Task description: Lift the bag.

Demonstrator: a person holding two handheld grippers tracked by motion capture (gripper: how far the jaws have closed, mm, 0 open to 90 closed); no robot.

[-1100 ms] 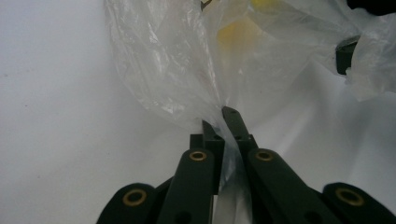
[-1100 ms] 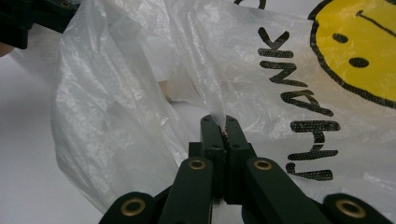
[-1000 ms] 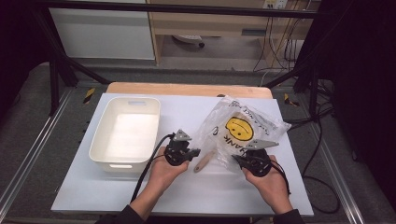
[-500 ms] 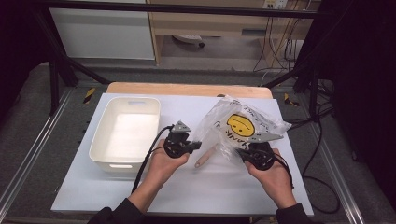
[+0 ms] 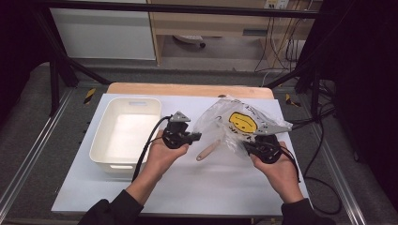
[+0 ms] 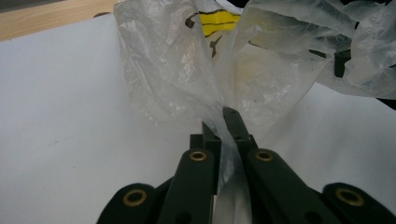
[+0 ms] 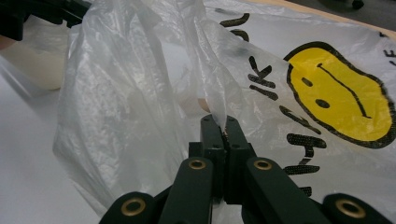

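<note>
A clear plastic bag [image 5: 234, 123] with a yellow smiley face hangs lifted between my two grippers over the white table. My left gripper [image 5: 196, 136] is shut on the bag's left edge; its jaws pinch the thin plastic [image 6: 219, 116]. At the bag's near right side my right gripper [image 5: 248, 146] is also shut, pinching a fold of film [image 7: 219, 116] beside the smiley print [image 7: 338, 105]. A wooden handle [image 5: 208, 151] pokes out from under the bag's bottom.
A white rectangular tub [image 5: 126, 133] stands on the table's left half, close to my left hand. The white tabletop [image 5: 206, 187] has free room in front. A wooden board edge [image 5: 187, 90] runs along the back; cables trail at the right.
Both hands have risen and lifted the bag's edges off the table. The grips on the plastic are unchanged.
</note>
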